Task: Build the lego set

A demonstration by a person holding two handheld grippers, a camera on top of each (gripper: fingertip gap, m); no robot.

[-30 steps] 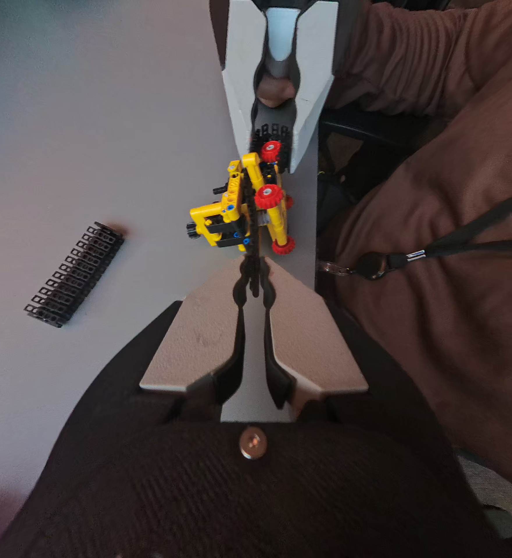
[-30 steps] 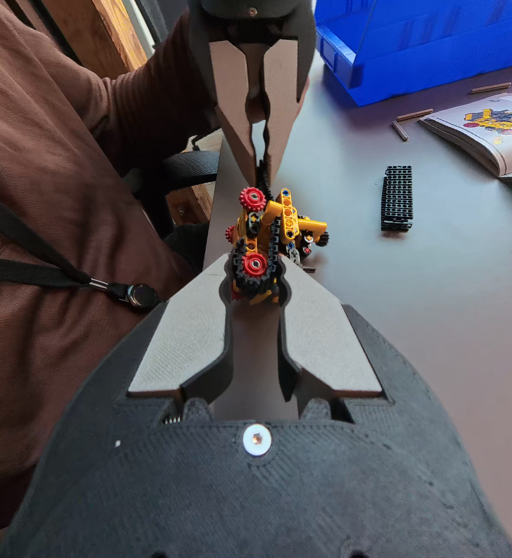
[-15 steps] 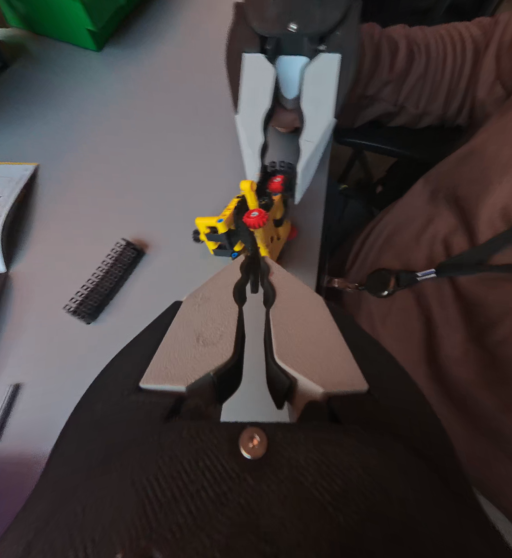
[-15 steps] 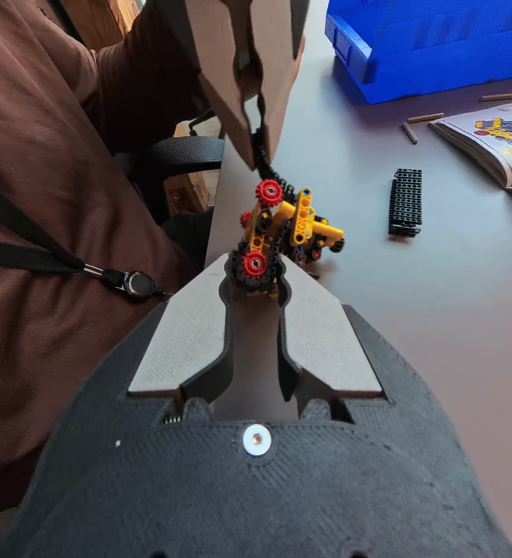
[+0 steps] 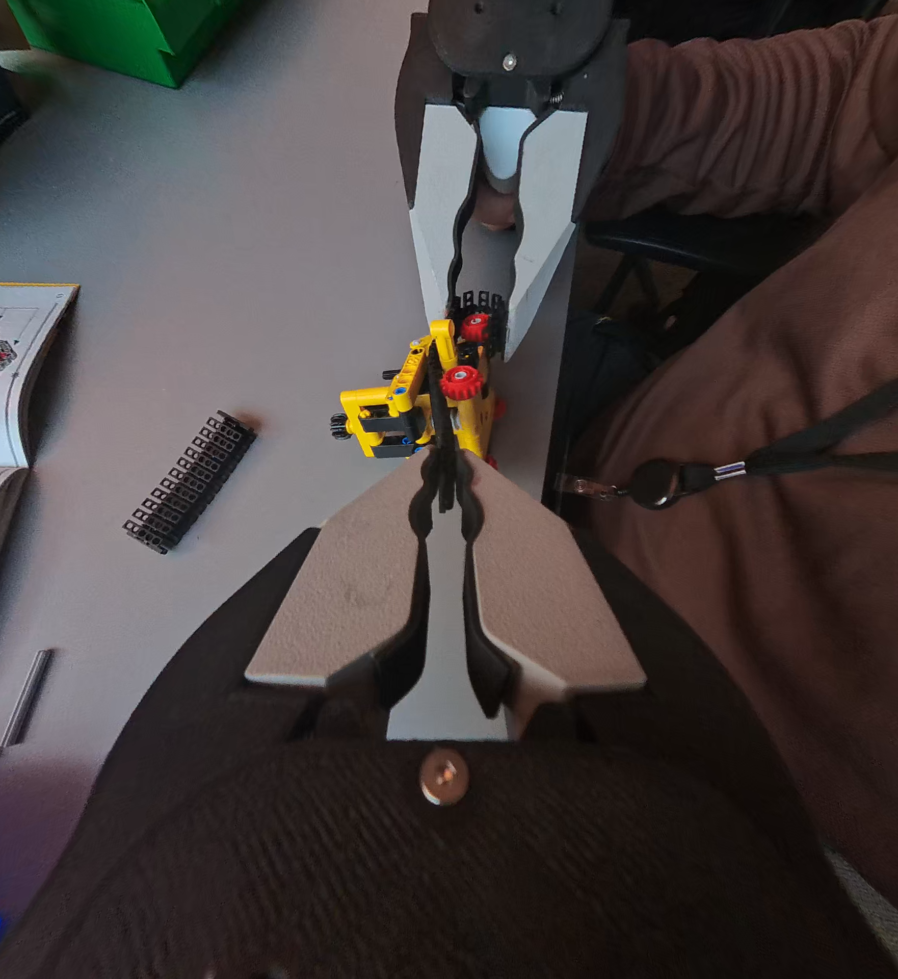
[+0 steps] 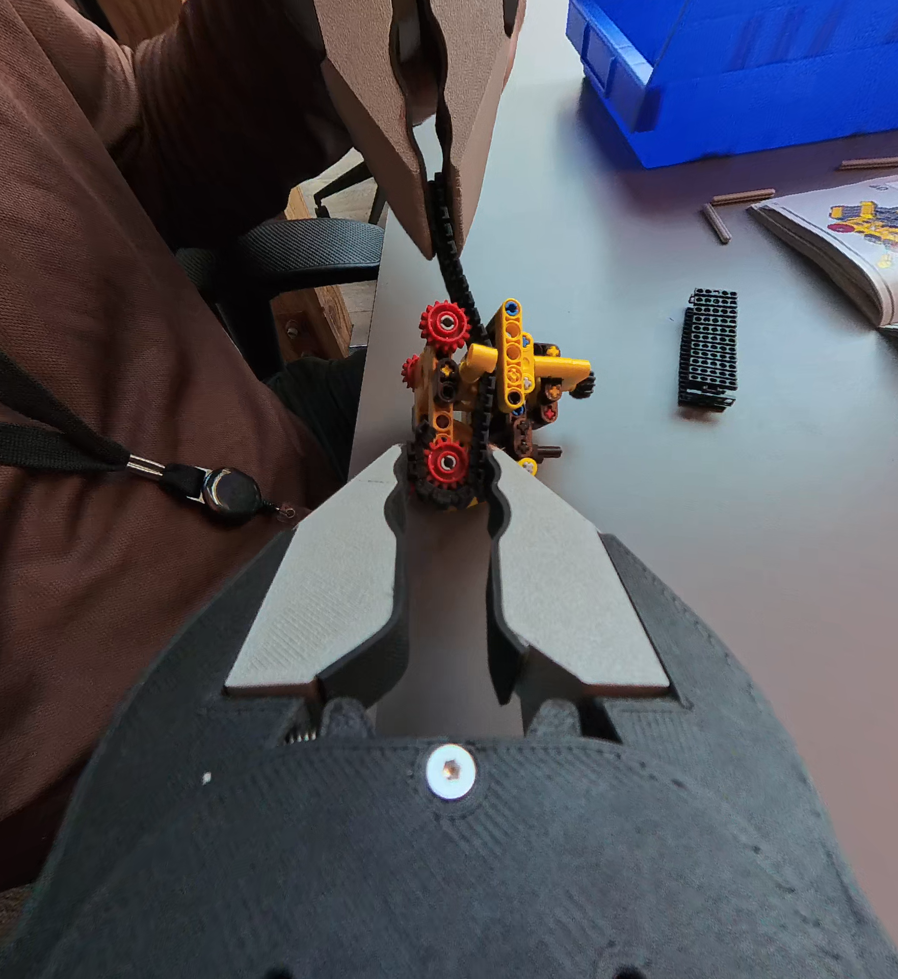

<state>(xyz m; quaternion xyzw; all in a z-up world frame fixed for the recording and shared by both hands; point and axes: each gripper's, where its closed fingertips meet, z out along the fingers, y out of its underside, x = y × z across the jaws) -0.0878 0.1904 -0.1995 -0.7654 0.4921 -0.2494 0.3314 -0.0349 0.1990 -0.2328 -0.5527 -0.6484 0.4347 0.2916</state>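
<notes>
Both wrist cameras sit close above the desk (image 5: 224, 212) edge, looking steeply down along their own fingers (image 5: 362, 577) from opposite ends, facing each other, and share the yellow lego model (image 5: 420, 402) between them, the loose black track strip (image 6: 707, 348) and the instruction booklet (image 6: 870, 238).

one yellow lego model (image 6: 494, 386) with three red gears (image 6: 444, 323); one loose black track strip (image 6: 708, 348); three brown rods (image 6: 742, 197); one open booklet (image 6: 860, 243).
</notes>
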